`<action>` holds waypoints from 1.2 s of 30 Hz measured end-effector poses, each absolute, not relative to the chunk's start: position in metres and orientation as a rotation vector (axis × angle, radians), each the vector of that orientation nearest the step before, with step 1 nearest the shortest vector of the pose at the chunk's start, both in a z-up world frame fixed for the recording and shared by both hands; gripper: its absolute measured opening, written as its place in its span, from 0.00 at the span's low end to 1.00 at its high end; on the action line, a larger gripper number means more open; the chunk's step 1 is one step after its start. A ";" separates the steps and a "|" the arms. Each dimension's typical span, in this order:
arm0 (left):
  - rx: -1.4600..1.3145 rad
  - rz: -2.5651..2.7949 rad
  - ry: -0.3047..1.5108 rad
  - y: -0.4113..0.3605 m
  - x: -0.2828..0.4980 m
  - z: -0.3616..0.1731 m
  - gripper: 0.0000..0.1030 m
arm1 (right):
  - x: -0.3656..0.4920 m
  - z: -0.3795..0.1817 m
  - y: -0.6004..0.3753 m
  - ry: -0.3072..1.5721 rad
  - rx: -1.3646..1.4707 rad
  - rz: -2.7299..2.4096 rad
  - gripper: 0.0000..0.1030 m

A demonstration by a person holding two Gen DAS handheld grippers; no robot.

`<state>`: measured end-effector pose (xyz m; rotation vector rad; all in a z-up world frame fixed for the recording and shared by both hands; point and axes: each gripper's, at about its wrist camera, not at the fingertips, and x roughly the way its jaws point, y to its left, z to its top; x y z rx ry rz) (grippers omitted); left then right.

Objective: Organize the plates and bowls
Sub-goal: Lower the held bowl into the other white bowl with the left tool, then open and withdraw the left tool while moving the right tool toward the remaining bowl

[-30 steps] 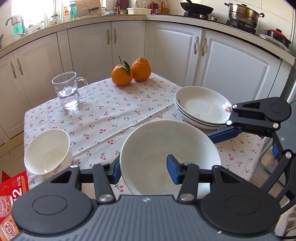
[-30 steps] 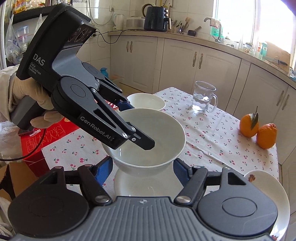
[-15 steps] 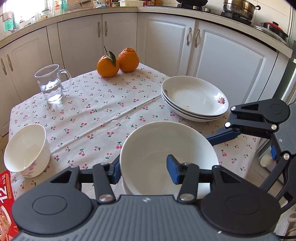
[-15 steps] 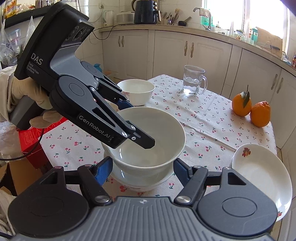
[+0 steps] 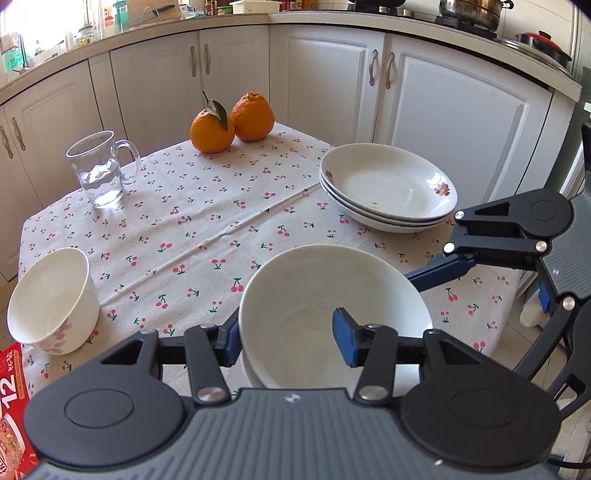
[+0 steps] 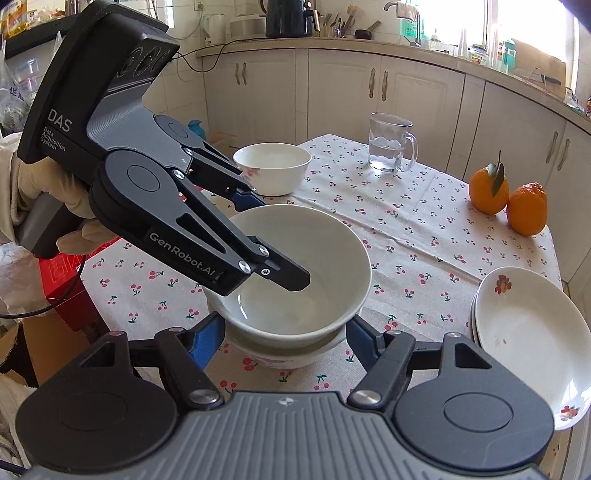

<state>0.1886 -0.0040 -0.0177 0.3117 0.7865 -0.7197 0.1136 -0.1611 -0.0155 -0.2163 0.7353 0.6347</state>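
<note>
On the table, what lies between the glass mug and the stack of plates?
Only bare cherry-print tablecloth lies between the glass mug and the stack of plates, shown in the left wrist view. The oranges sit behind that stretch.

White cabinets (image 5: 443, 110) fill the upper frame under a cluttered counter (image 6: 369, 44) — bright window (image 6: 524, 26) at upper right.

bowl (image 5: 334, 314) nested in lower bowl (image 6: 280, 354), plate stack (image 5: 388, 188) right, oranges (image 5: 231, 123) behind

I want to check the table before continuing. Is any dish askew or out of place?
One small bowl stands alone near the table edge, apart from the nested bowls. It appears tilted in the left view, perhaps from lens distortion. Nothing is spilled or broken.
</note>
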 end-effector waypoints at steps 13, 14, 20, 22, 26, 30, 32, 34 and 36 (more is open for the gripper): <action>0.358 -0.697 0.757 -0.007 0.182 -0.020 0.51 | 0.112 -0.017 -0.159 0.744 -0.229 0.623 0.74; 0.359 -0.696 0.755 -0.007 0.183 -0.020 0.52 | 0.112 -0.018 -0.159 0.741 -0.229 0.619 0.74; 0.332 -0.694 0.719 0.002 0.177 -0.012 0.83 | 0.105 -0.009 -0.164 0.688 -0.195 0.628 1.00; 0.320 -0.689 0.711 0.005 0.175 -0.007 0.84 | 0.103 -0.005 -0.165 0.671 -0.191 0.641 1.00; 0.279 -0.663 0.702 0.016 0.172 0.001 0.89 | 0.102 -0.002 -0.164 0.671 -0.197 0.633 1.00; 0.268 -0.632 0.690 0.027 0.166 0.006 0.90 | 0.100 0.000 -0.161 0.670 -0.197 0.621 1.00; 0.268 -0.622 0.679 0.033 0.162 0.008 0.90 | 0.098 0.002 -0.159 0.665 -0.206 0.620 1.00; 0.265 -0.608 0.664 0.040 0.158 0.012 0.90 | 0.096 0.006 -0.156 0.659 -0.219 0.619 1.00; 0.261 -0.590 0.649 0.046 0.156 0.014 0.90 | 0.096 0.009 -0.153 0.656 -0.223 0.625 1.00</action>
